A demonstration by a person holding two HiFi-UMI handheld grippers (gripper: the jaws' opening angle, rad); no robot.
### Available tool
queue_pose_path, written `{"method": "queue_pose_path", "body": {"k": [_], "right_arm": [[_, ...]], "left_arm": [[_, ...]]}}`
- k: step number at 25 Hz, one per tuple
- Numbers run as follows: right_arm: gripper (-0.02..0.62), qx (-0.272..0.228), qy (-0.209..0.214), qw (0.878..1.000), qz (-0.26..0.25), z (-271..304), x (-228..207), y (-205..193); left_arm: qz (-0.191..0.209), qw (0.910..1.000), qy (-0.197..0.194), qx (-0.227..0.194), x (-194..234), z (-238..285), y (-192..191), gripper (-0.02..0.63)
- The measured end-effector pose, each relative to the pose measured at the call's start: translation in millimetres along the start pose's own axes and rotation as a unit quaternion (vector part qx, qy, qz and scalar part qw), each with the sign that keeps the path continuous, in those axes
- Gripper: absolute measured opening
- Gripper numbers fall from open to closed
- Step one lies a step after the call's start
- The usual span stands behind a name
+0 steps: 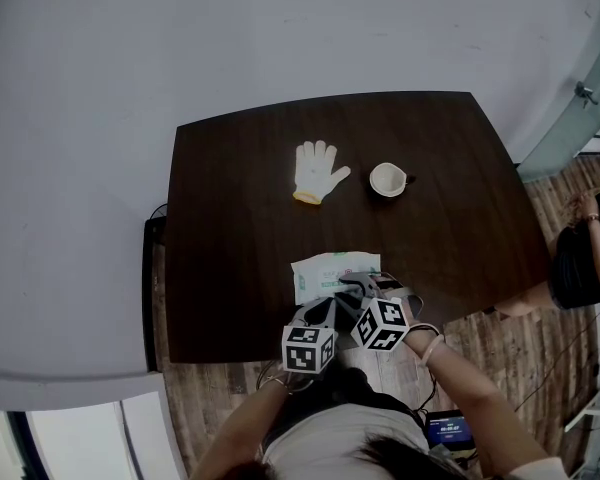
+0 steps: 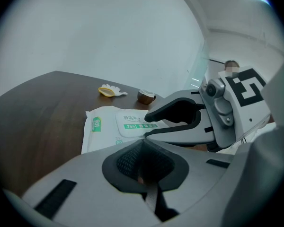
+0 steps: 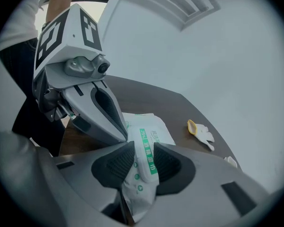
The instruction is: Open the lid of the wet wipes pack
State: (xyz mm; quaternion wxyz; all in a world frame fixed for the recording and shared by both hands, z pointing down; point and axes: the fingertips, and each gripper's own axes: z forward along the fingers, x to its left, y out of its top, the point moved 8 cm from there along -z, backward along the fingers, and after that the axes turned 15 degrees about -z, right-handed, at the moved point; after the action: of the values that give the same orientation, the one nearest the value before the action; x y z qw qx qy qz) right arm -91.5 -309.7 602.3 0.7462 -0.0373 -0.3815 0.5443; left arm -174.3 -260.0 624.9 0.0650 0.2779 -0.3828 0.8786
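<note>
The white wet wipes pack [image 1: 330, 268] with green print lies flat near the front edge of the dark table [image 1: 230, 218]. Its lid [image 2: 132, 122] lies flat on top. My right gripper [image 3: 142, 160] is shut on the pack's near end [image 3: 146, 136], which sits crumpled between both pads. In the left gripper view its two fingers [image 2: 180, 134] reach over the pack's right side. My left gripper [image 2: 142, 160] is shut just short of the pack, with nothing plainly between its pads. One of its fingers [image 3: 104, 112] rests by the pack's edge. Both marker cubes [image 1: 308, 348] hang over the table's front edge.
A white work glove [image 1: 317, 171] and a small cup [image 1: 388, 180] lie further back on the table. A person [image 1: 580, 258] sits at the table's right corner. A small screen [image 1: 448, 428] lies low at my right, over the wooden floor.
</note>
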Motion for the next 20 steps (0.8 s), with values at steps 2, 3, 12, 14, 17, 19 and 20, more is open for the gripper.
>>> {"method": "queue_pose_path", "body": {"k": [2,3,12,14,17,19,20], "right_arm": [[0.133,0.002,0.005,1.0,-0.009,0,1,1],[0.124,0.003,0.008,1.0,-0.013,-1,1,2],[0.052,-0.001,0.008,1.0,-0.022,-6,4,5],[0.048,-0.001,0.005,1.0,-0.021,-8,5,5],[0.037,-0.013,-0.019,1.0,-0.01,-15,1,7],[0.032,-0.026,-0.036,0.999,0.004,-21,-8,8],[0.032,-0.031,-0.04,0.999,0.009,-23,-12,9]], "left_arm": [[0.0,1.0,0.001,0.003,0,0,-1,0.014],[0.002,1.0,0.001,0.004,-1,0,-1,0.014],[0.0,1.0,0.007,0.001,-1,0,-2,0.014],[-0.002,1.0,0.007,0.001,-2,1,-3,0.014],[0.0,1.0,0.009,0.002,-3,1,-4,0.014],[0.0,1.0,0.01,0.0,-3,0,-5,0.014],[-0.001,0.9999,0.01,-0.001,-4,0,-5,0.014]]}}
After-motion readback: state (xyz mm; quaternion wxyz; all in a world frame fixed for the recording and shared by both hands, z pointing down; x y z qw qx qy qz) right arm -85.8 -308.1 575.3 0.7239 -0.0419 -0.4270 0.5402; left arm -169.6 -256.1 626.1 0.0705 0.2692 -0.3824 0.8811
